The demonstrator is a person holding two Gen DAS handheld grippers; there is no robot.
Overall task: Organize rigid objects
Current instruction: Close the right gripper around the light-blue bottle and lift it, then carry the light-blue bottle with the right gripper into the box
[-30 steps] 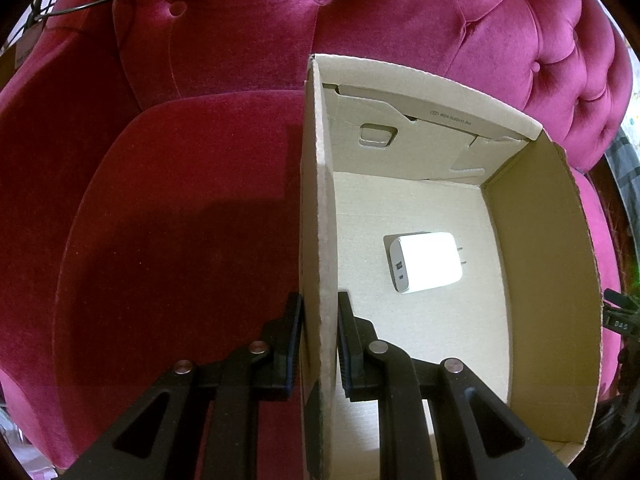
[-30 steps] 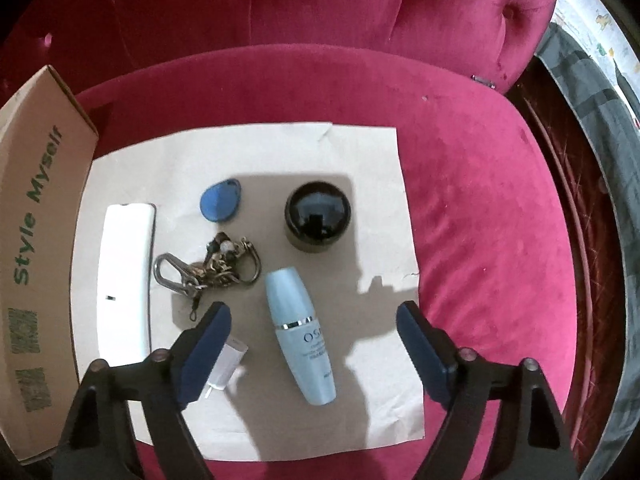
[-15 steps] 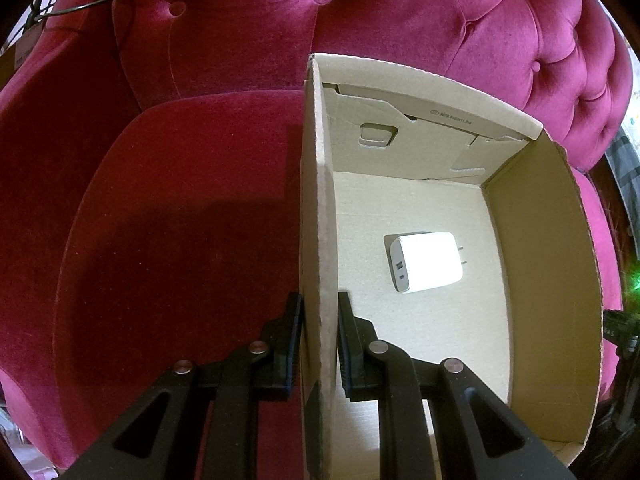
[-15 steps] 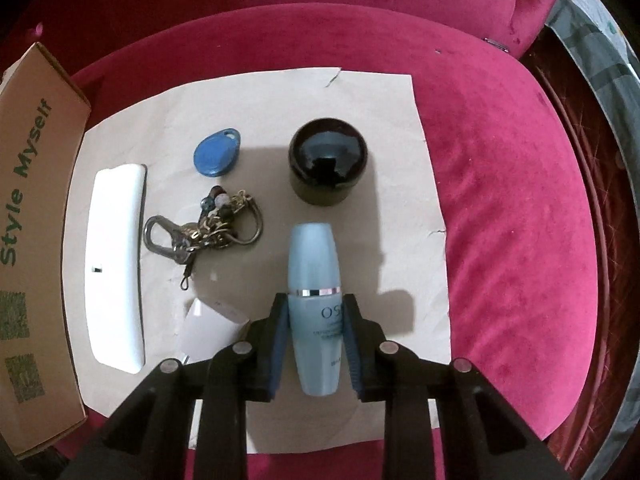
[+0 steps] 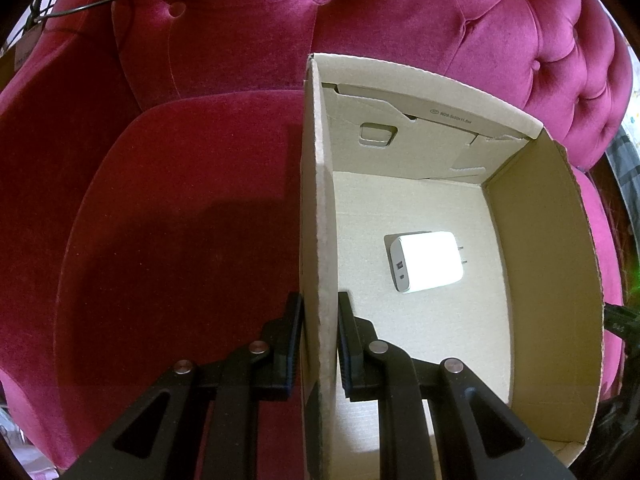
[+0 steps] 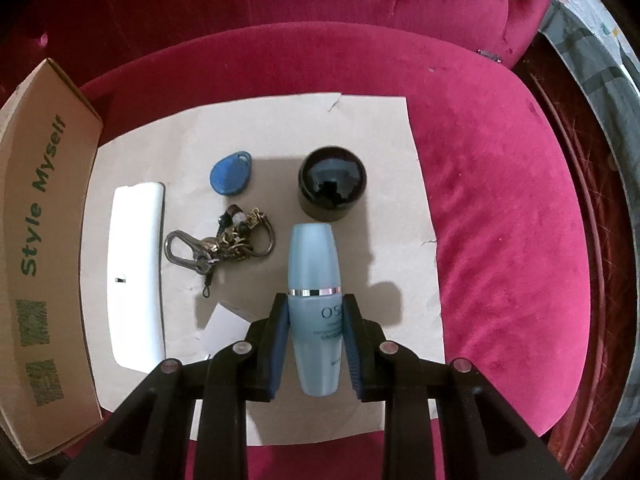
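Crimson velvet sofa cushions (image 6: 500, 220) carried a sheet of brown paper (image 6: 380, 140). Nearest, the right tongs (image 6: 315, 316) were clamped on a pale blue bottle (image 6: 314, 272); beyond lay keys (image 6: 224, 246), a white remote (image 6: 138, 272), a blue tag (image 6: 231, 172) and a black jar (image 6: 332, 188). The left tongs (image 5: 319, 328) pinched the cardboard box (image 5: 548, 280) wall; a white charger (image 5: 426, 262) lay inside.

pale blue bottle (image 6: 315, 280), glossy black jar (image 6: 332, 184), blue fob (image 6: 231, 172), magenta sofa (image 6: 500, 200), perhaps velvet
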